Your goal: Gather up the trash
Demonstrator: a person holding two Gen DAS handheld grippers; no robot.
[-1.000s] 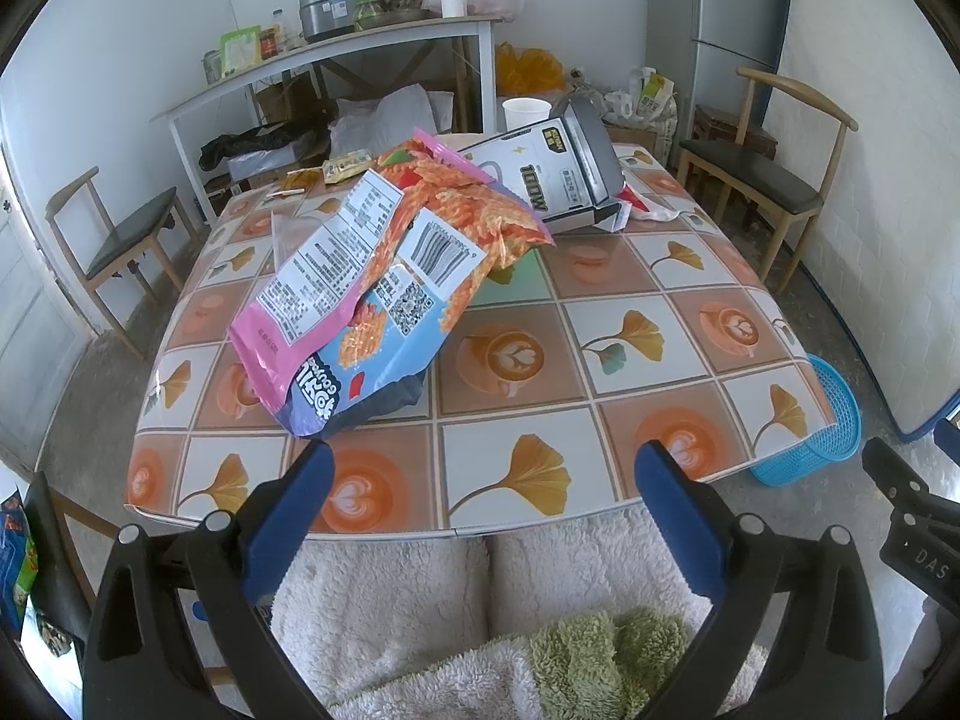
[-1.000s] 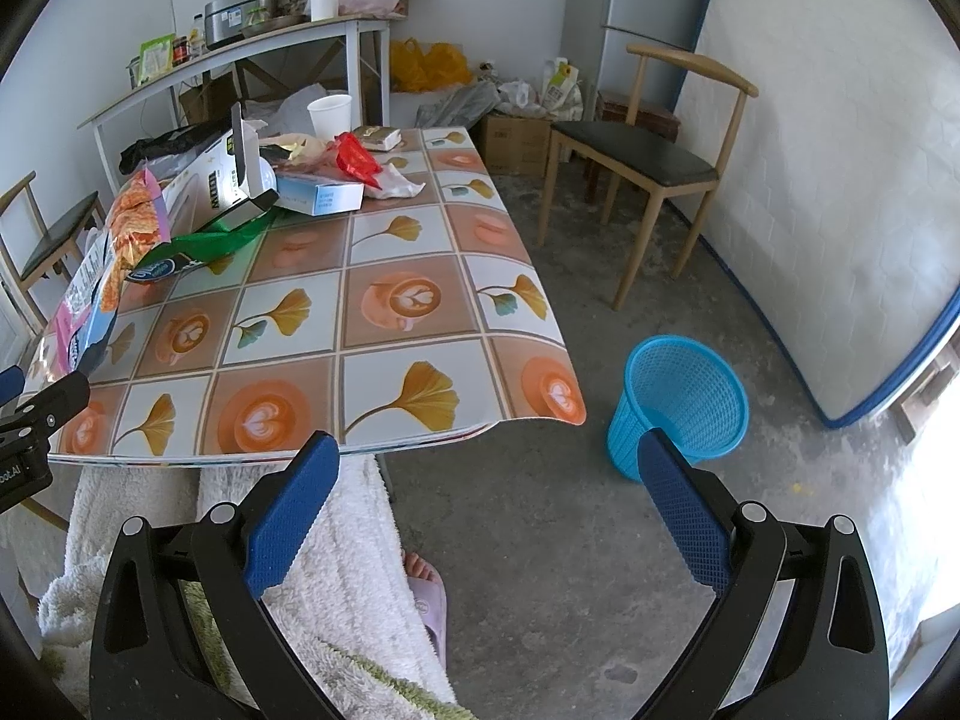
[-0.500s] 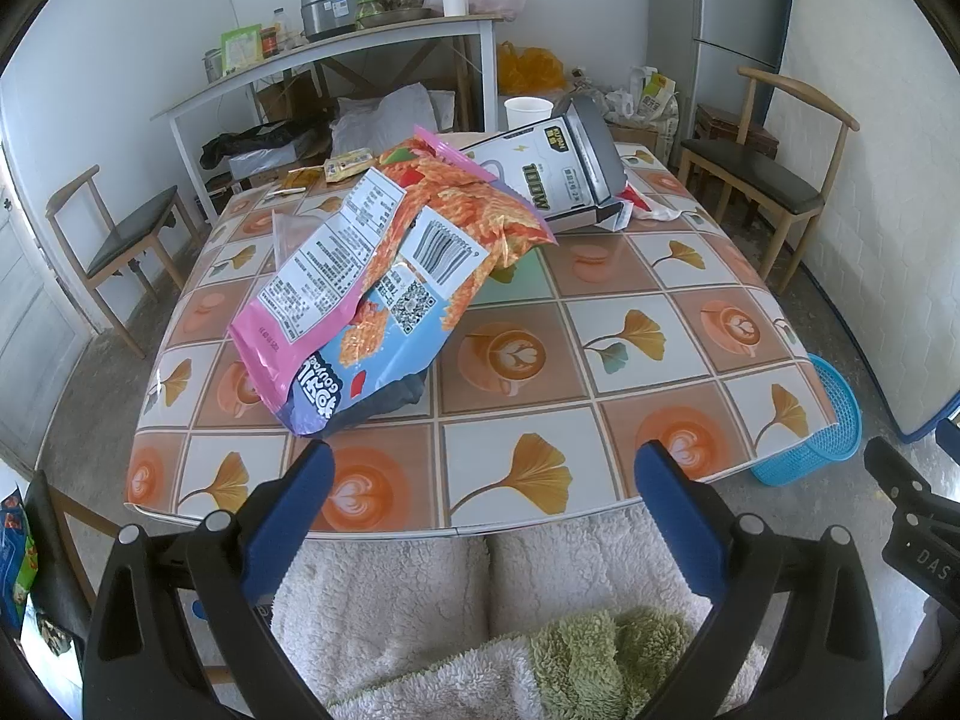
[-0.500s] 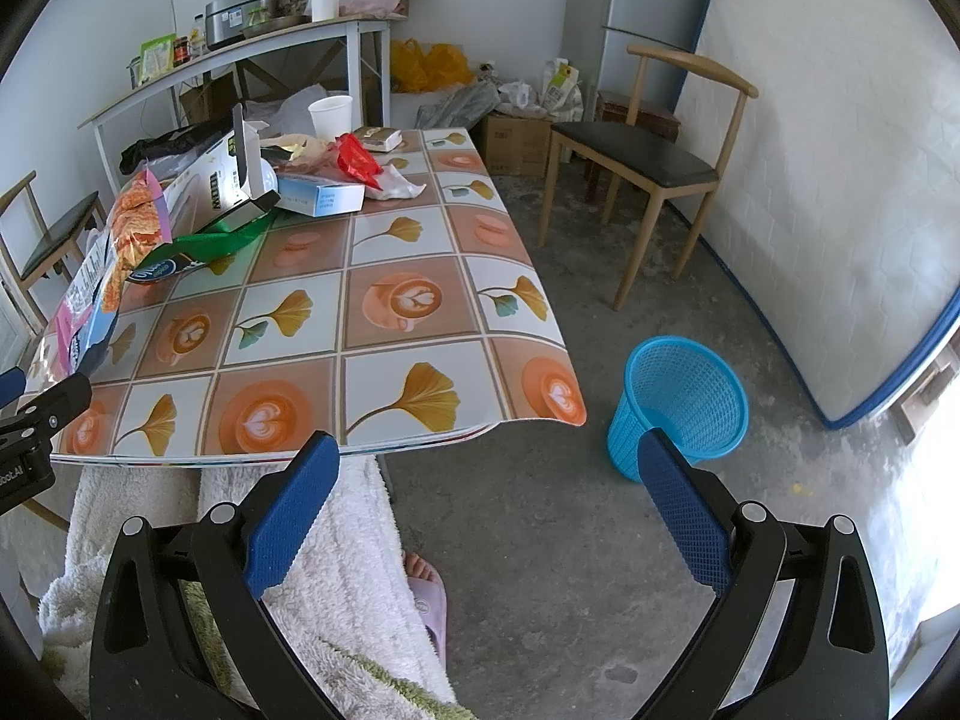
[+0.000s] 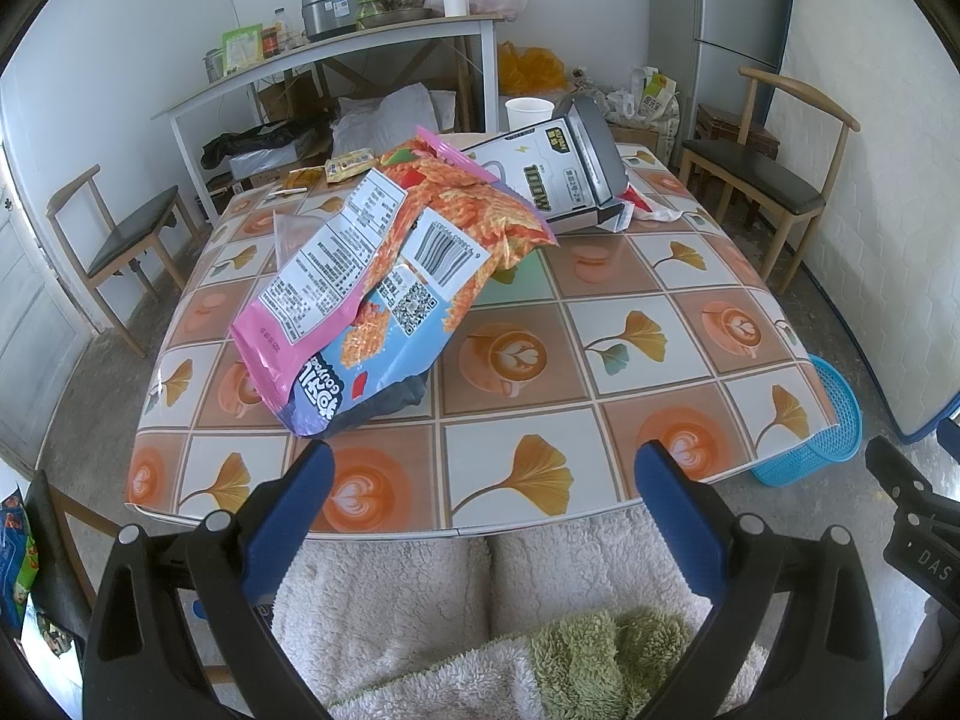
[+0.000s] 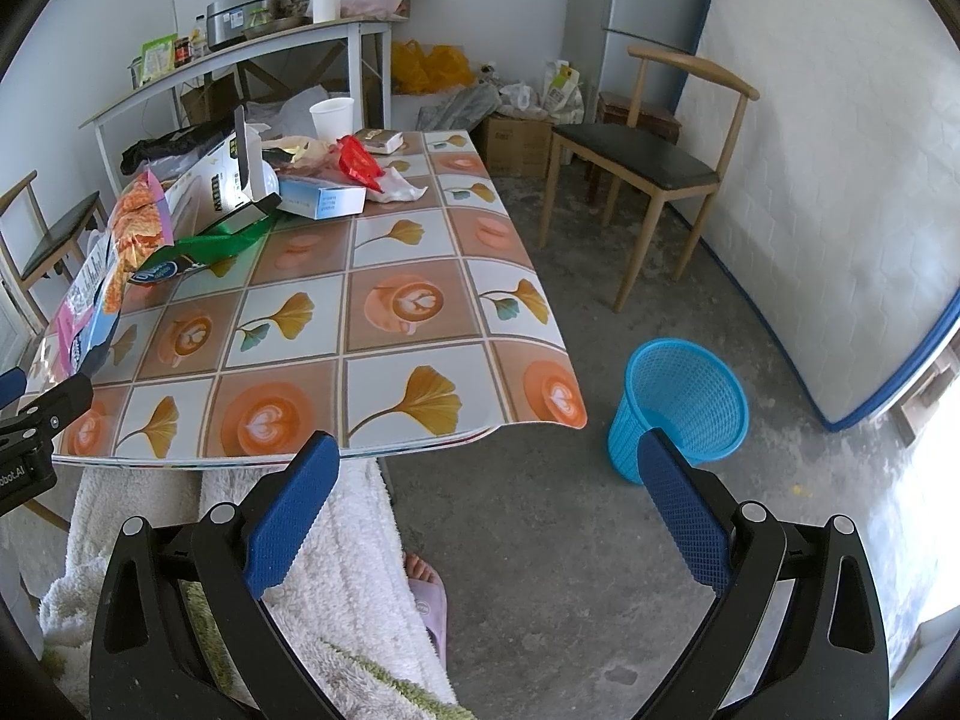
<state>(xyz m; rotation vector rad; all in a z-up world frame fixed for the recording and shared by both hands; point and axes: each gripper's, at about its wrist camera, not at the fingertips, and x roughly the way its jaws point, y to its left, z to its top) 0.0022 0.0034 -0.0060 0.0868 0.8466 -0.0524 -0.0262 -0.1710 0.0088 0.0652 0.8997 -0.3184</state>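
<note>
Trash lies on the patterned table [image 5: 630, 420]: a big pink and orange snack bag [image 5: 384, 276], a white carton [image 5: 552, 180], a paper cup [image 5: 528, 114]. In the right wrist view I also see the snack bag [image 6: 102, 282], a green wrapper [image 6: 198, 252], the carton [image 6: 222, 186], a blue-white box [image 6: 321, 198], a red wrapper [image 6: 357, 162] and the cup [image 6: 332, 117]. A blue mesh bin [image 6: 684, 402] stands on the floor right of the table. My left gripper [image 5: 480, 480] is open and empty before the table's near edge. My right gripper [image 6: 486, 474] is open and empty, off the table's near right corner.
Wooden chairs stand at the right [image 6: 648, 162] and the left [image 5: 114, 234]. A white side table [image 5: 336, 54] with pots stands at the back wall. The person's fleece-covered legs [image 5: 480, 600] are below the grippers. The bin also shows in the left wrist view [image 5: 828, 420].
</note>
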